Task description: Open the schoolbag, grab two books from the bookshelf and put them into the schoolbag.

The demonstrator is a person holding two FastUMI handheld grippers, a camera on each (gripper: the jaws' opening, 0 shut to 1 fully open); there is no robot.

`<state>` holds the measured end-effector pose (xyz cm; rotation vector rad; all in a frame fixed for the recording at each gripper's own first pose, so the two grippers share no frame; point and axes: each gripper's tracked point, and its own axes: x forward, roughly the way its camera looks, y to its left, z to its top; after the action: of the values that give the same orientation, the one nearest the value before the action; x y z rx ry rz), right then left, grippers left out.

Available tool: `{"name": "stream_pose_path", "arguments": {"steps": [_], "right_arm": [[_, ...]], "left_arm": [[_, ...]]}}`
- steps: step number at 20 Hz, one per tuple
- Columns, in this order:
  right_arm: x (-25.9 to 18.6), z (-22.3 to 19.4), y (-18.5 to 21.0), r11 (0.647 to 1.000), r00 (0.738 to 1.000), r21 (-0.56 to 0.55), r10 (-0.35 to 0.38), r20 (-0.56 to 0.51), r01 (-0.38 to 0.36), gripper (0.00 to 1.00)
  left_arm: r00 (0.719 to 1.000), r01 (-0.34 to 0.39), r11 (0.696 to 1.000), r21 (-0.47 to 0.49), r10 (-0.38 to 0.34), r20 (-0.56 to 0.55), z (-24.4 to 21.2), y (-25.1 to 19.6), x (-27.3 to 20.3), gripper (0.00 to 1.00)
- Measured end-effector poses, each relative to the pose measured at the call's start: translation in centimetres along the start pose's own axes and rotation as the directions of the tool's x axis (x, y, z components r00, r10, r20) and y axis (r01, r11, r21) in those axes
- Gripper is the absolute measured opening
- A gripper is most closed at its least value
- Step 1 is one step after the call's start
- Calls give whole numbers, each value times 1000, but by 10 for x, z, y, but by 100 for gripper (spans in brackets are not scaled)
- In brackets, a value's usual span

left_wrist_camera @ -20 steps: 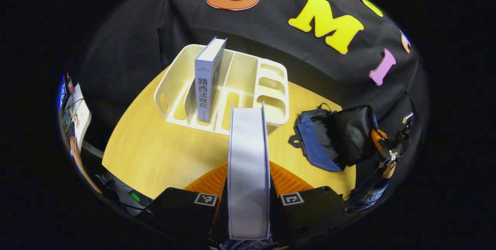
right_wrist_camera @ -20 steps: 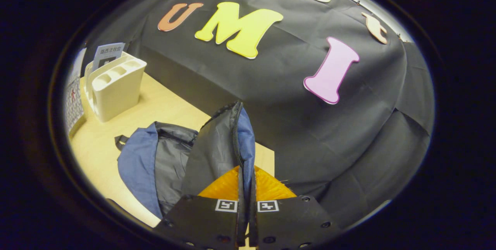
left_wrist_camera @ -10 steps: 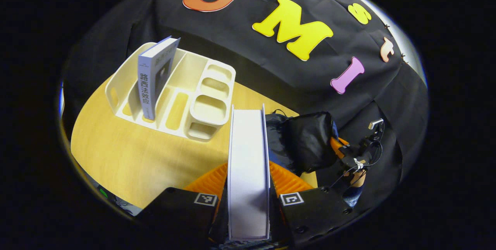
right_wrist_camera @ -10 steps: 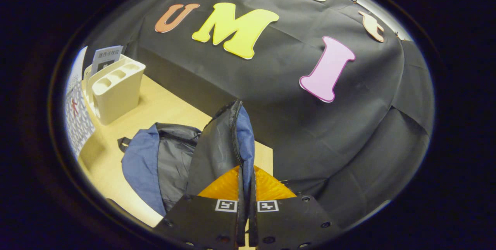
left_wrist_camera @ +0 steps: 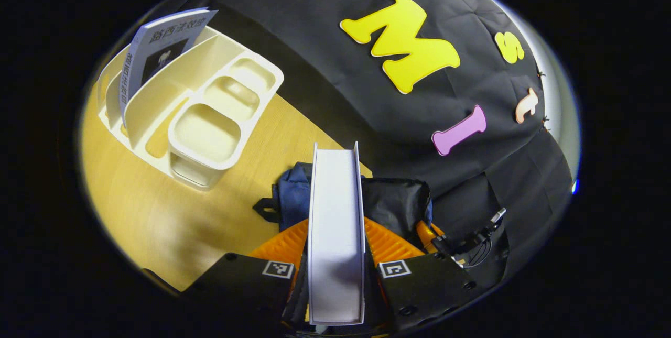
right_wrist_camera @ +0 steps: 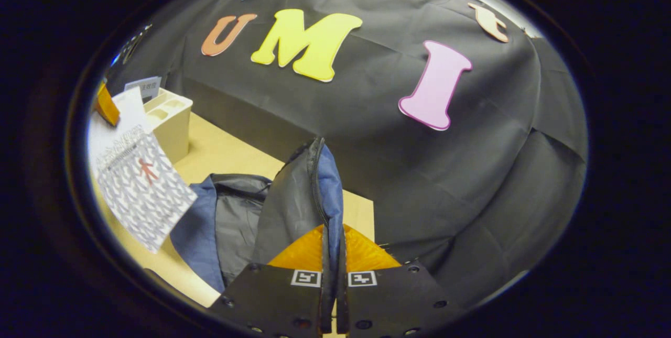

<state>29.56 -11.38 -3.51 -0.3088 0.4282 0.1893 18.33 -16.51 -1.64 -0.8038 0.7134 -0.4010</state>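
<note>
In the left gripper view my left gripper (left_wrist_camera: 335, 254) is shut on a white book (left_wrist_camera: 335, 207), held edge-up just above the blue and black schoolbag (left_wrist_camera: 398, 202). A second book (left_wrist_camera: 157, 50) stands in the cream bookshelf (left_wrist_camera: 209, 128) at the upper left. In the right gripper view my right gripper (right_wrist_camera: 333, 275) is shut on the schoolbag flap (right_wrist_camera: 299, 196), holding it lifted so the bag mouth (right_wrist_camera: 236, 212) gapes. The held book (right_wrist_camera: 139, 181), patterned cover showing, hangs at the left over the bag, with the left gripper (right_wrist_camera: 106, 107) at its top. The bookshelf (right_wrist_camera: 168, 118) stands behind.
The light wooden table (left_wrist_camera: 173, 207) carries bag and shelf. Black cloth wall (right_wrist_camera: 367, 133) rises directly behind the table. The right gripper (left_wrist_camera: 466, 238) and its cable sit at the bag's right edge in the left gripper view.
My left gripper has carried the white book rightward from near the bookshelf to over the schoolbag. The book now enters the right gripper view. The right gripper keeps the flap lifted.
</note>
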Motion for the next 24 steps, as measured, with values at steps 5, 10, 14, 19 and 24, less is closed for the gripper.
{"name": "stream_pose_path", "arguments": {"steps": [5,10,14,19,24], "right_arm": [[2,8,-2,1000,1000,8,-11,9,11,4],[1,14,1,998,1000,62,-3,19,2,4],[3,13,-2,995,1000,101,-7,10,6,4],[-5,21,3,994,1000,105,-11,23,8,4],[-12,34,17,997,998,76,-15,66,10,4]], "left_arm": [[1000,-2,995,-99,2,0,-5,11,60,45],[999,15,988,-155,-20,-28,-23,13,114,45],[998,47,977,-207,-54,-30,-34,9,160,44],[998,64,980,-187,-62,14,-50,26,200,45],[997,69,994,-89,-66,42,-70,20,214,45]]}}
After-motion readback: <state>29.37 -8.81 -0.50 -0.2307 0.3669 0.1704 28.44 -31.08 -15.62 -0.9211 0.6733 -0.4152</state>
